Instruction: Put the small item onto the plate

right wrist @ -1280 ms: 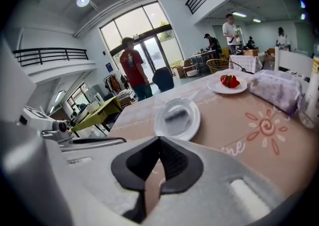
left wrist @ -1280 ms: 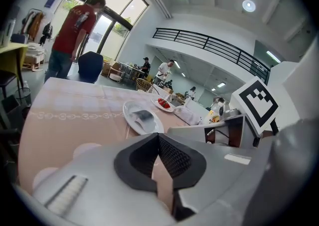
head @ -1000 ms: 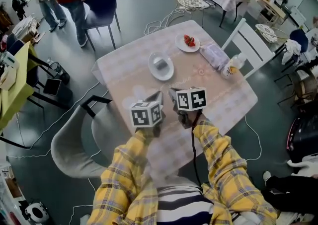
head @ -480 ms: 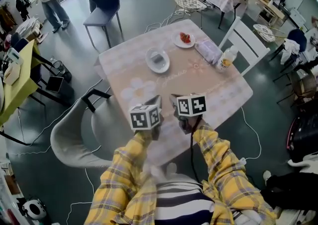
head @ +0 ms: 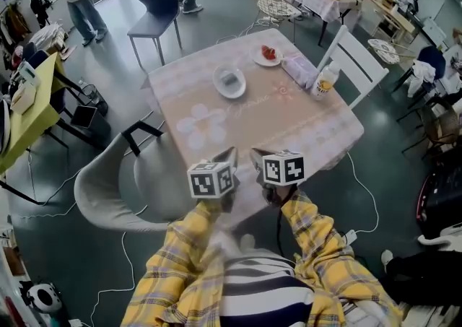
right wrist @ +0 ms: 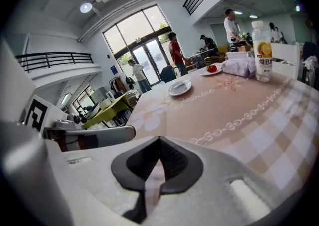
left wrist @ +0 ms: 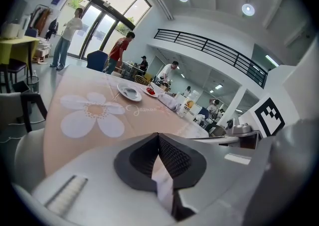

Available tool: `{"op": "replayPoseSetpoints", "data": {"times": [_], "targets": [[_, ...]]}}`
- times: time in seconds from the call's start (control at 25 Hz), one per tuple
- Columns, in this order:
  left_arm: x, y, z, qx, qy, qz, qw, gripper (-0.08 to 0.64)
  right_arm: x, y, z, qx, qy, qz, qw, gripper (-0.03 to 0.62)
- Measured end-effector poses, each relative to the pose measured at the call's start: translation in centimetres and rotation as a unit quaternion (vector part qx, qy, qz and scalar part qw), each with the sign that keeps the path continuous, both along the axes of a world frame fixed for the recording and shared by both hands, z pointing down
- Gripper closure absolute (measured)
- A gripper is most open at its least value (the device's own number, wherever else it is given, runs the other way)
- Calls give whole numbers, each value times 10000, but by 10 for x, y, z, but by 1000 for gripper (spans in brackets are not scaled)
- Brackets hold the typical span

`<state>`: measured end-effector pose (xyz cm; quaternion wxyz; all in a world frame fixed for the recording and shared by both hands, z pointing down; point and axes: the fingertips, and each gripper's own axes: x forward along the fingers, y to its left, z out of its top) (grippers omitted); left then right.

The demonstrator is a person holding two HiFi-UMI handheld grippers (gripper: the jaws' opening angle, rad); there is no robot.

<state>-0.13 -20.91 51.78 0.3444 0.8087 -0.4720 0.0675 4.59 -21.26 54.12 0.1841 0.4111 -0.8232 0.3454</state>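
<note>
Well, left gripper (head: 229, 154), right gripper (head: 254, 154) closed, empty | well short of plate (head: 216, 81) | reach in, open jaws early

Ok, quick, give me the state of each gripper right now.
Left gripper: closed, holding nothing.
Right gripper: closed, holding nothing.

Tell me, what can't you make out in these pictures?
- Grey thing on the near plate: too small in every view to name.
- Red food on the far plate: too small, head view.
- Packet beside the bottle: contents unclear, head view.
- Hands on the left gripper and right gripper: hidden beneath them, head view.
</note>
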Motion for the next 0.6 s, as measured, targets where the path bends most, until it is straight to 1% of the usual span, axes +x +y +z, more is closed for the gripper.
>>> {"op": "replayPoseSetpoints", "data": {"times": [0.36, 0.6], "targets": [[12, 40, 2, -30, 148, -45, 9999, 572, 6, 45, 1, 25, -147, 176, 9997, 594], [17, 62, 0, -7, 251, -43, 9997, 572, 11, 70, 2, 23, -236, 180, 9996, 594]]}}
